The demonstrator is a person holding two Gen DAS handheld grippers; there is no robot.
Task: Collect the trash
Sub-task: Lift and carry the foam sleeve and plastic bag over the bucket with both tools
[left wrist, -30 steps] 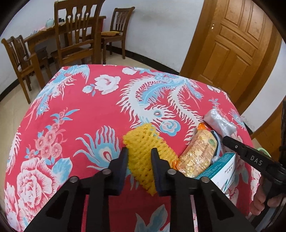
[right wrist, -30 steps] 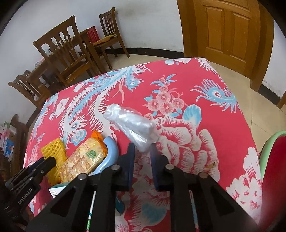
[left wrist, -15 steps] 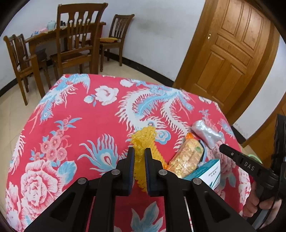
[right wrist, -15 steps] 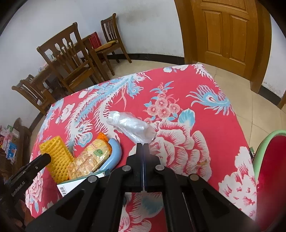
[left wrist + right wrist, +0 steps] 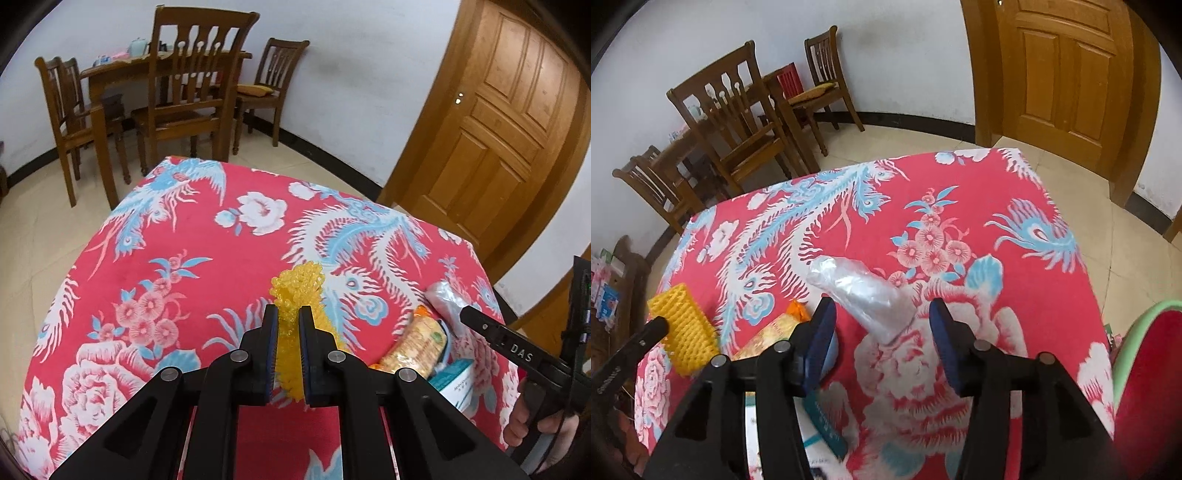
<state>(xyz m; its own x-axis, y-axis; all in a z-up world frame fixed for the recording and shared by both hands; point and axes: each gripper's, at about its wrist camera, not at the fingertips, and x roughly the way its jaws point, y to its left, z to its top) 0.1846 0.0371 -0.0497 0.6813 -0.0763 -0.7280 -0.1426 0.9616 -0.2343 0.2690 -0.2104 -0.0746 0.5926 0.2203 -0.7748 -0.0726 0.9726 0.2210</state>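
Note:
A yellow foam fruit net (image 5: pixel 297 284) is pinched between the pads of my left gripper (image 5: pixel 288 315), which is shut on it and holds it just above the red flowered tablecloth (image 5: pixel 184 258). The right wrist view shows the same net (image 5: pixel 685 332) at the left. My right gripper (image 5: pixel 882 310) has its jaws opening wide. A crumpled clear plastic bag (image 5: pixel 857 291) lies on the cloth between the fingers, and neither pad touches it. A snack packet (image 5: pixel 413 347) and a teal and white box (image 5: pixel 454 380) lie between the two grippers.
Wooden chairs (image 5: pixel 192 92) and a dining table stand beyond the far table edge. A wooden door (image 5: pixel 498 129) is at the back right. A red seat with a green rim (image 5: pixel 1137 387) sits close to the table's right edge. A hand (image 5: pixel 532 424) holds the right gripper.
My left gripper closed on the yellow net and rose with it. My right gripper was shut half a second ago and now stands wide on either side of the plastic bag.

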